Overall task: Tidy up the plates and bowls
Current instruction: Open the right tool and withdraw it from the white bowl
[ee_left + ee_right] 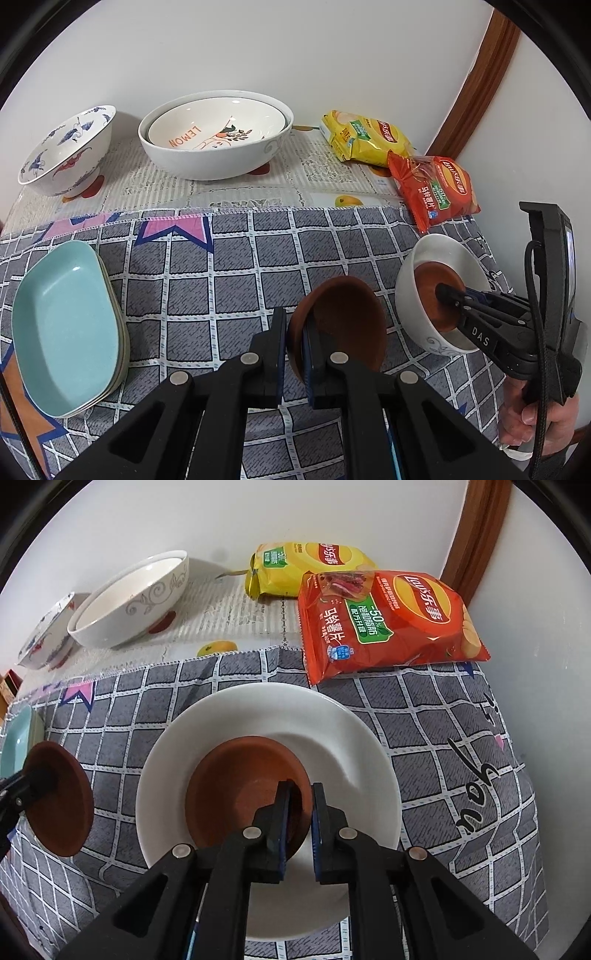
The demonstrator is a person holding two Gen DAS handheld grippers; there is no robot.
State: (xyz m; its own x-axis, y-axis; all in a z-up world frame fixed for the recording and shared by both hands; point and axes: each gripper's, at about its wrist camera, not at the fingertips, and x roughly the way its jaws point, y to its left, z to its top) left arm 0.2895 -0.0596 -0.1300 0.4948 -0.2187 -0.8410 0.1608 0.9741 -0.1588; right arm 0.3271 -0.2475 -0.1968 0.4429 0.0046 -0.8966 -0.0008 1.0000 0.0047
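Note:
My left gripper (294, 334) is shut on the rim of a small brown bowl (343, 325) and holds it tilted above the checked cloth; that bowl also shows in the right wrist view (61, 801). My right gripper (300, 812) grips the rim of a second brown bowl (236, 790) that sits inside a white bowl (332, 731); this pair also shows in the left wrist view (436, 288). A stack of teal oblong dishes (62, 325) lies at the left.
At the back stand a blue-patterned bowl (70, 151) and a large white bowl (221, 147) with a "LEMON" bowl (207, 129) nested in it. A yellow chip bag (365, 138) and a red chip bag (384, 624) lie at the back right, by the wall.

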